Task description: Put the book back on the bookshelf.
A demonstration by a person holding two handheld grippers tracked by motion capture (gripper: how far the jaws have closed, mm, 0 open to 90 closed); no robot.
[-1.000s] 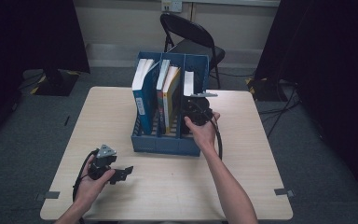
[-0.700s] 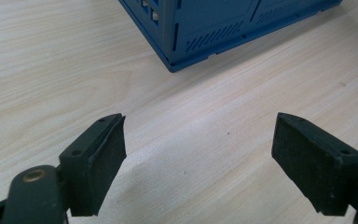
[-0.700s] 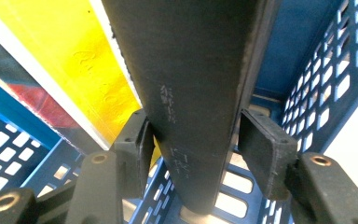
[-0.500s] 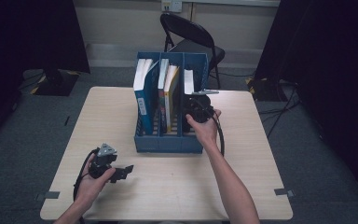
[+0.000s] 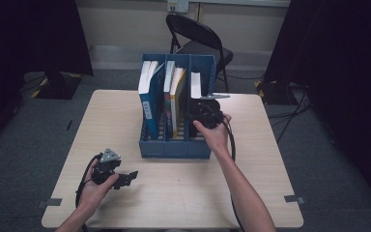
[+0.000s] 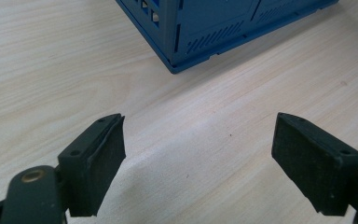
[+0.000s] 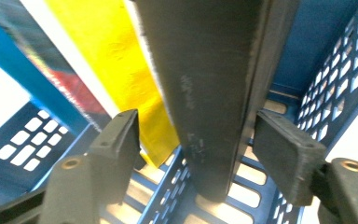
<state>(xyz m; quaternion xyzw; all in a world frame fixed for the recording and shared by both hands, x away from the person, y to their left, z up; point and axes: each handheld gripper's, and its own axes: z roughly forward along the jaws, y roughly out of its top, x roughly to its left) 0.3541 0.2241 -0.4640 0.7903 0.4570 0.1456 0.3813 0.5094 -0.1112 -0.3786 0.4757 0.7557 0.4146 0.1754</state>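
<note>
Table (image 5: pixel 174 193): carrying blue file holder (image 5: pixel 176 145) at frame centre. Grey book (image 7: pixel 209 93): standing in its right compartment, apparently delivered. Right gripper (image 7: pixel 200 154): fingers just opening, straddling book, withdrawal pending. Left gripper (image 6: pixel 198 154): idling open, lower left.

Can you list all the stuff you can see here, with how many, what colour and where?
file rack: 1, blue, three slots, middle of the table
table: 1, light wood
books: about 4, standing in the rack; blue-covered one in the left slot, two in the middle slot with a yellow one, a dark one in the right slot
folding chair: 1, black, behind the table
left hand-held gripper: 1, black, open above bare table, near the rack's corner
right hand-held gripper: 1, black, in the right slot, jaws just opening, dark book between them
</note>
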